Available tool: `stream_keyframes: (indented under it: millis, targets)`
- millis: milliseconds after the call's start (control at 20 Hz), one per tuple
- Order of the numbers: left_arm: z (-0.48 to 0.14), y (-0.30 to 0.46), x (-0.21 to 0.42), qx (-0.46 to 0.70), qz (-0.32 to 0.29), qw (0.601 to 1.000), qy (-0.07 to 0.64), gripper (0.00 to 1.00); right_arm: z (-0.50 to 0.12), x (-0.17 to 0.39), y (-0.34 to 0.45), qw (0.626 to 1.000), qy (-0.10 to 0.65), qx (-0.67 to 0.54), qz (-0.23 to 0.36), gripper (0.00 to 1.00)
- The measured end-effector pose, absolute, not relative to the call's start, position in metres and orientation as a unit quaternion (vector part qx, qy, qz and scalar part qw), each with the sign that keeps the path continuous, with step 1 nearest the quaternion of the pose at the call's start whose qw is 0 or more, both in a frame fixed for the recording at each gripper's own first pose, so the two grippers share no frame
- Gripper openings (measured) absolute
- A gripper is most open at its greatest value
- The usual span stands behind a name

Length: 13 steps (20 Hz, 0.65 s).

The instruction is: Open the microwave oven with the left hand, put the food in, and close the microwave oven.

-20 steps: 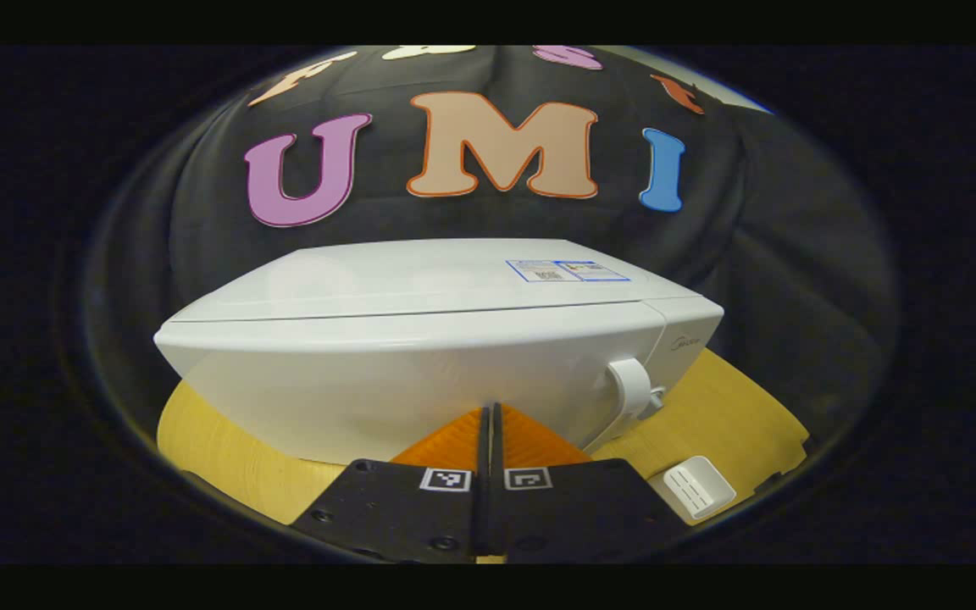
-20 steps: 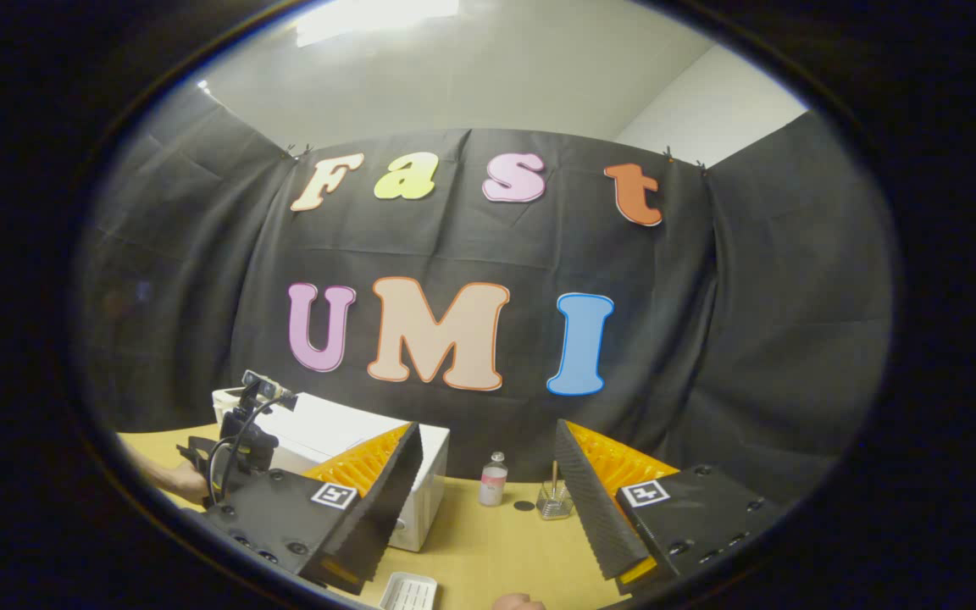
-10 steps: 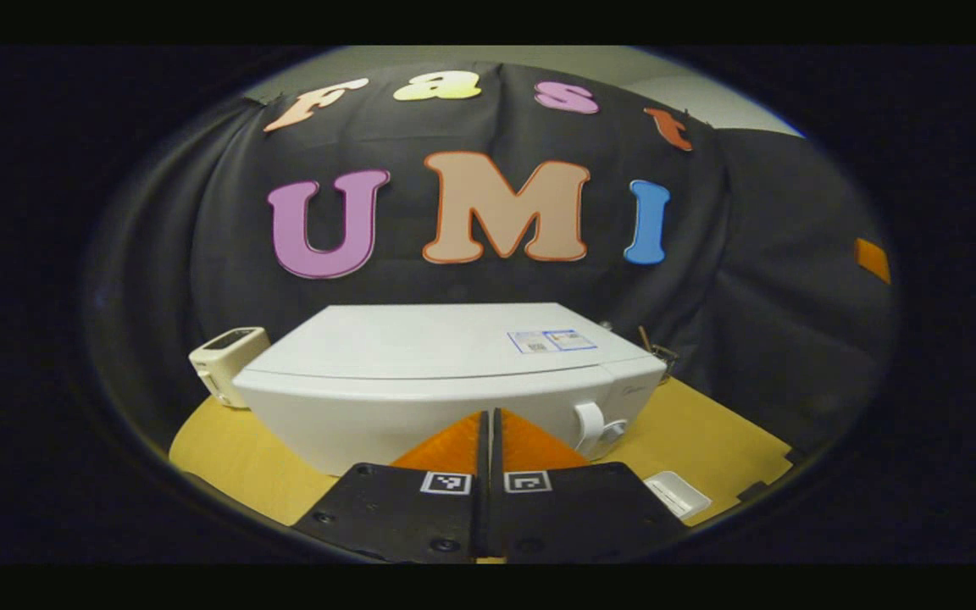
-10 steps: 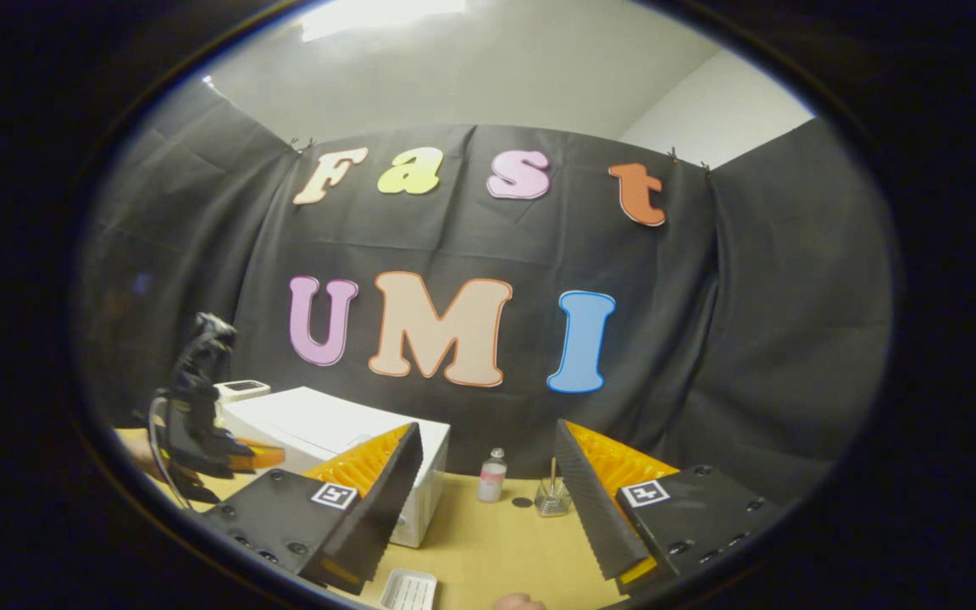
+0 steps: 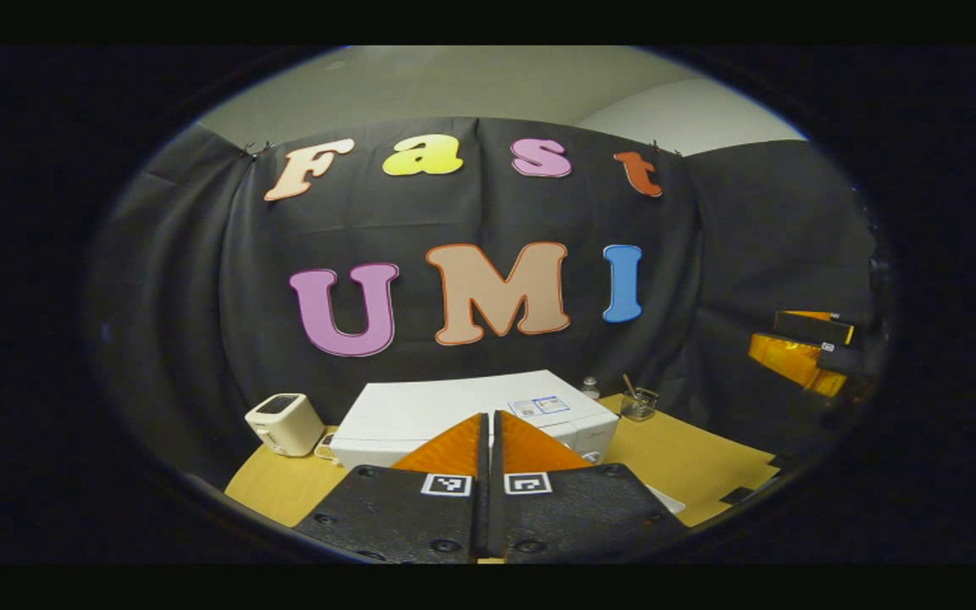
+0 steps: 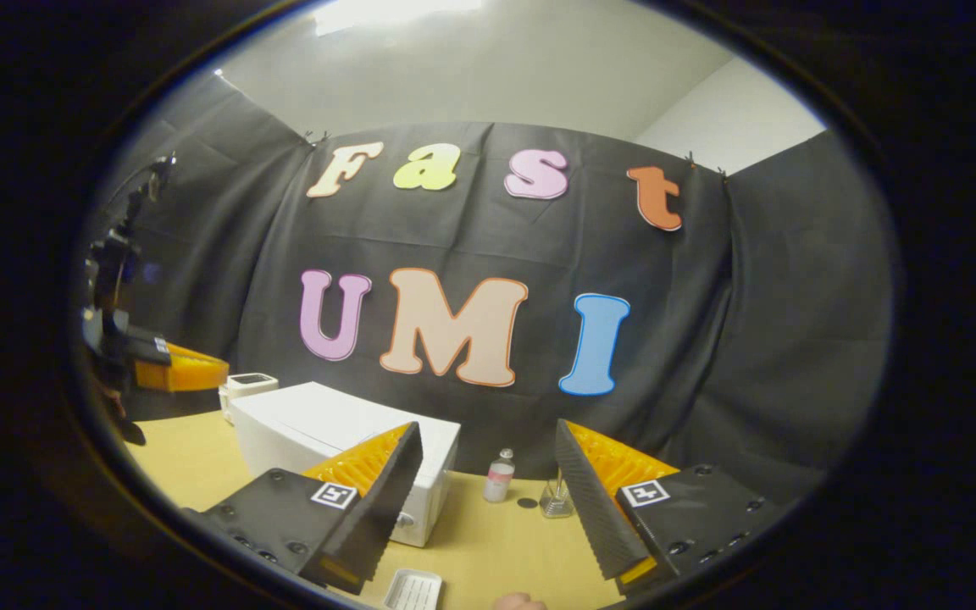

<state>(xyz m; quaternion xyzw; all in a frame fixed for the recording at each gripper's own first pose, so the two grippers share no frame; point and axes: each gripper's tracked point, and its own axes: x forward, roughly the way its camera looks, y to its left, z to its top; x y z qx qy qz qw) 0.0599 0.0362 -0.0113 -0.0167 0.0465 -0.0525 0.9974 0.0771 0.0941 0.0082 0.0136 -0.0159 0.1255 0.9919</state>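
**Q:** What lies ahead of your left gripper, going left to right?

**A:** My left gripper (image 5: 488, 445) has its two fingers pressed together with nothing between them. Ahead and to its left stands a small cream box-shaped appliance with a dark top panel (image 5: 285, 423) on the pale wooden table (image 5: 691, 462). Straight ahead, just past my fingertips, sits the white boxy microwave oven (image 5: 446, 411), its door closed. Farther right, near the black cloth wall, are a small clear bottle (image 5: 590, 388) and a small clear glass holding a stick (image 5: 638, 404). At the far right my other gripper appears, held up above the table.

**Q:** And from your right gripper?

**A:** My right gripper (image 6: 488, 479) has its fingers spread wide, holding nothing. Far to its left, my left gripper hangs high, well apart from the microwave oven, which sits ahead-left of my right fingers. A small white ridged tray (image 6: 413, 589) lies on the table below and between those fingers.

**Q:** How will the oven handle?

**A:** I judge it heavy and rigid, unlikely to slide. Its smooth door looks slippery, so I would hook the handle on its front right side. I cannot see that handle clearly from here. I cannot make out the food either.
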Motion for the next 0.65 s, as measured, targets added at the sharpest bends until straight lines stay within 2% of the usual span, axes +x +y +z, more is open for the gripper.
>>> stream_keyframes:
  millis: [150, 350, 650]
  targets:
    - [0.014, 0.04, 0.047, -0.022, -0.049, 0.998, 0.024, 0.0, 0.013, 0.071, 0.1, 0.991, -0.02, 0.018, 0.13, 0.95]
    - [0.029, 0.051, 0.03, -0.031, -0.021, 0.999, -0.009, 0.94, 0.012, 0.068, 0.107, 0.99, -0.017, 0.014, 0.138, 0.95]
    - [0.035, 0.044, 0.014, -0.026, -0.028, 0.999, -0.012, 0.95, 0.016, 0.057, 0.11, 0.989, -0.013, 0.017, 0.143, 0.95]
